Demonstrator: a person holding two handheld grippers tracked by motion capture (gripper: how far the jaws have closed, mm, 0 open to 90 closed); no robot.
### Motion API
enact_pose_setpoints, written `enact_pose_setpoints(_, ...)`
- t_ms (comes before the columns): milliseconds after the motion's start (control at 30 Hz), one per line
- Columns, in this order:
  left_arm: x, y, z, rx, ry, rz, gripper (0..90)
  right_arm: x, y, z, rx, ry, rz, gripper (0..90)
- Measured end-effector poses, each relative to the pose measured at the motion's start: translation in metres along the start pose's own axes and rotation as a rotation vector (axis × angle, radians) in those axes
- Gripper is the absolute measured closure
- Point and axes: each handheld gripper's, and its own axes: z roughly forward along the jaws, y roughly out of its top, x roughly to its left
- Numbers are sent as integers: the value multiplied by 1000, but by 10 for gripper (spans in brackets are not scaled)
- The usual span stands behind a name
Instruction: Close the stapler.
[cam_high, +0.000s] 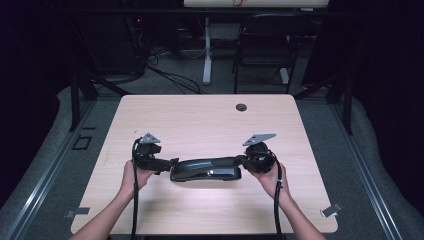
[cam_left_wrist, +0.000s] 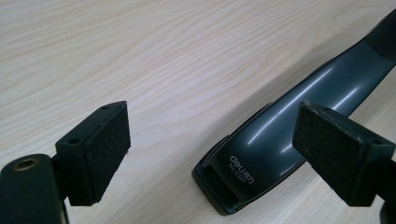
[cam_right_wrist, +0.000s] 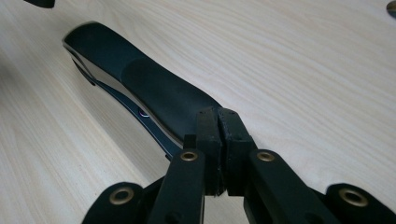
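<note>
A long dark stapler (cam_high: 205, 169) lies flat on the light wooden table (cam_high: 200, 120), near its front middle. My left gripper (cam_high: 172, 162) is open at the stapler's left end. In the left gripper view the branded end of the stapler (cam_left_wrist: 280, 121) lies between and just beyond the two spread pads, with my left gripper (cam_left_wrist: 217, 144) not touching it. My right gripper (cam_high: 241, 160) is at the stapler's right end. Its pads (cam_right_wrist: 208, 126) are pressed together with nothing between them, and my right gripper (cam_right_wrist: 218, 116) has its tips against the top of the stapler (cam_right_wrist: 140, 79).
A round cable hole (cam_high: 241, 107) sits at the far middle of the table. Behind the table stand a black chair (cam_high: 265, 45) and a white desk leg (cam_high: 206, 50). Small metal clips (cam_high: 331, 210) mark the table's front corners.
</note>
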Motion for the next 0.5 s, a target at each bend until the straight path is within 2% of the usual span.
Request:
enact_pose_setpoints(167,0,0,0,-2,2,2,114,4,4,-1,-12,-5,-21,861)
enact_pose_setpoints(267,1,0,0,-3,6,1,114,8,6,0,-14,-1,-44,804)
enact_pose_setpoints(367,1,-1,-1,-4,5,-4,114,12,8,-1,-21,0,-59,704)
enact_pose_setpoints(500,3,-1,-3,-4,8,-2,107,15,9,-6,-24,1,-55,461)
